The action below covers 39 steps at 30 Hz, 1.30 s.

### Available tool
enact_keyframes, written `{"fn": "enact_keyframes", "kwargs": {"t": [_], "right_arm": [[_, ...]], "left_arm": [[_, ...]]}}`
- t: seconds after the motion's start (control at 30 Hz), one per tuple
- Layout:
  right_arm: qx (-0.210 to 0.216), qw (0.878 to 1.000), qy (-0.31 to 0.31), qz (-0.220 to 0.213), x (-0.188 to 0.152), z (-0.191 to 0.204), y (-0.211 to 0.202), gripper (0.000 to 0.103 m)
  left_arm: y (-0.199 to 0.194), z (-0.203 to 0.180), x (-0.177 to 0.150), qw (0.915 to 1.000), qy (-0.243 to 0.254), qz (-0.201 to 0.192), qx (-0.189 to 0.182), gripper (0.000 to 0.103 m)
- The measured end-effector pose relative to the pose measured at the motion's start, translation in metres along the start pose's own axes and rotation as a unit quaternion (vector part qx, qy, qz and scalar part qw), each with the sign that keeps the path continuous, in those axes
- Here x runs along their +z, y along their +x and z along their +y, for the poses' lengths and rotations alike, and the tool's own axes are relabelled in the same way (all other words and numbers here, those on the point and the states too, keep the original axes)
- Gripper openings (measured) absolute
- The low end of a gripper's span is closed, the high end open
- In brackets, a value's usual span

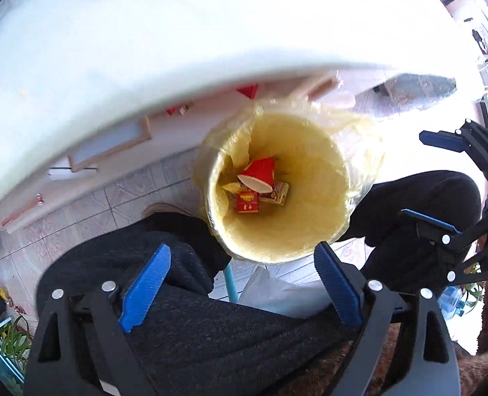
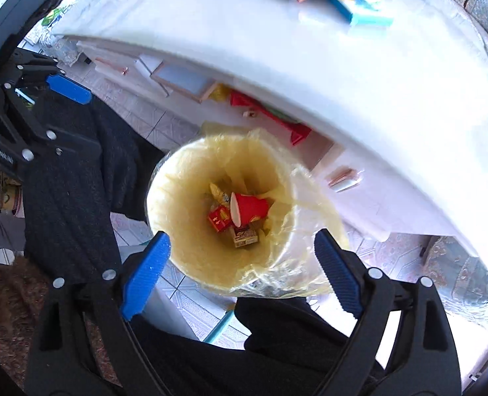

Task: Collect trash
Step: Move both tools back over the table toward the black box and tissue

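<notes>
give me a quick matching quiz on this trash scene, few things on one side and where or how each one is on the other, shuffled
Column 1:
1. red paper cup
2. red packet
3. yellow bin liner
4. left gripper

Column 2:
A. open and empty, above the bin's near rim
B. folded over the bin's rim, lining its inside
C. lying on its side on top of the other trash
D. at the bottom of the bin, partly under the cup's white mouth

Pairs: 1-C, 2-D, 3-B, 4-A
</notes>
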State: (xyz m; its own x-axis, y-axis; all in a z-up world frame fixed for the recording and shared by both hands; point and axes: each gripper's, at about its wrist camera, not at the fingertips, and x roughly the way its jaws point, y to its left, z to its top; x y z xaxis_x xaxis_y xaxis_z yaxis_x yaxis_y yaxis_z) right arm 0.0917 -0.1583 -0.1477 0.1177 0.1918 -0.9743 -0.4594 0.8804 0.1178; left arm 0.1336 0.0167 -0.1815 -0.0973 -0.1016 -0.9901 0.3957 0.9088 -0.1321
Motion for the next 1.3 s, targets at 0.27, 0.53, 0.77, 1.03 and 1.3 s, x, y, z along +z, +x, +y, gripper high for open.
{"fn": "enact_keyframes", "kwargs": {"t": [0.27,0.53,0.77,1.03,1.3], "right_arm": [[-0.072,0.993,-0.015,-0.087,0.080,-0.048,-0.120,0.093],[-0.048,0.991,-0.002,-0.124,0.156,-0.100,-0.191,0.094],[-0.052,0.993,-0.003,-0.110,0.197,-0.127,-0.200,0.094],[-0.033,0.994,-0.020,-0.103,0.220,-0.135,-0.182,0.094],[-0.025,0.997,-0.028,-0.073,0.234,-0.140,-0.144,0.094]], "left_arm": [[-0.155,0.022,0.081,0.9914,-0.070,-0.097,0.053,0.095],[-0.235,0.011,0.136,0.9833,-0.107,-0.134,0.061,0.095],[-0.238,-0.001,0.166,0.9824,-0.124,-0.111,0.084,0.095],[-0.209,-0.006,0.198,0.9825,-0.129,-0.093,0.096,0.095],[-0.155,0.003,0.221,0.9833,-0.148,-0.054,0.091,0.095]]}}
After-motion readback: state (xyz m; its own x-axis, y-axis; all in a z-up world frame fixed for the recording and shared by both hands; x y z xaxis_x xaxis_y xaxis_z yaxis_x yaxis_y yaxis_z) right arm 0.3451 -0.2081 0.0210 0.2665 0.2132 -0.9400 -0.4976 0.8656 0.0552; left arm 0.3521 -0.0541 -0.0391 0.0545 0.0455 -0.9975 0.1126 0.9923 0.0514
